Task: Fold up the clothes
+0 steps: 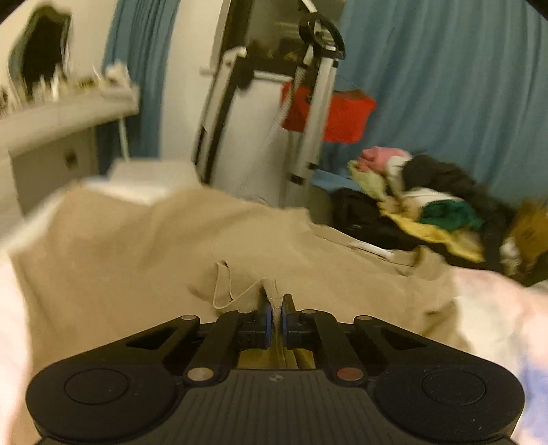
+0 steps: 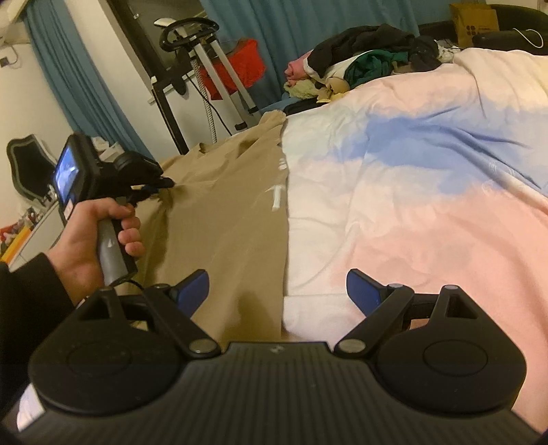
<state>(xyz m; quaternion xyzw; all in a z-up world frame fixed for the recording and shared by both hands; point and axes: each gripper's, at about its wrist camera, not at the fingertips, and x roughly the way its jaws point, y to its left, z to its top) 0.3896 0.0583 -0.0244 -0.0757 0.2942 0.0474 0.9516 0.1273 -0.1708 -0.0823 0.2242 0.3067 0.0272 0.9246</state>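
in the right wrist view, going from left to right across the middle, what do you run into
The person's left hand around the grey handle of the left gripper, shut on the tan cloth garment → that garment spread flat → the pink, white and blue quilted bed cover.

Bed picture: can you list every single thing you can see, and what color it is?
Tan garment: one, tan, spread on the bed's left side.
Duvet: one, pink, white and blue, covering the bed.
Clothes pile: one, mixed colours, far end of bed.
Curtain: blue, behind the bed.
Red cloth: one, hanging by a metal frame.
Cardboard box: one, brown, far right.
Left gripper: shut on the tan garment.
Right gripper: open above the garment's edge.
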